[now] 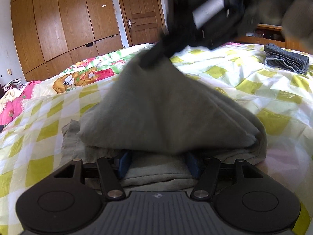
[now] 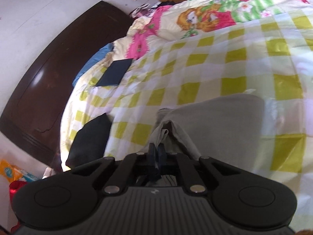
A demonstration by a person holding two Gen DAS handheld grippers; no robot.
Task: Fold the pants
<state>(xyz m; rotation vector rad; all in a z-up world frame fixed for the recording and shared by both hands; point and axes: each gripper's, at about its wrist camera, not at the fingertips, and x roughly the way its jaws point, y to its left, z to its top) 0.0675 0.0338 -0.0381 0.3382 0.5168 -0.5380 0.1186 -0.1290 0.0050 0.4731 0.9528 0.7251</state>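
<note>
While the right tongs [image 2: 156,152] clench a raised edge of the grey pants [image 1: 166,113] on the bed [image 1: 244,74] and the left tongs [image 1: 158,165] stand released around the lower layers, a thin pinch may slip, collapsing the fold.

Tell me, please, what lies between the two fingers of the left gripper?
In the left wrist view, grey pants fabric fills the gap of the left gripper. The blue fingers stand wide apart beside a folded layer, under a lifted fold.
</note>
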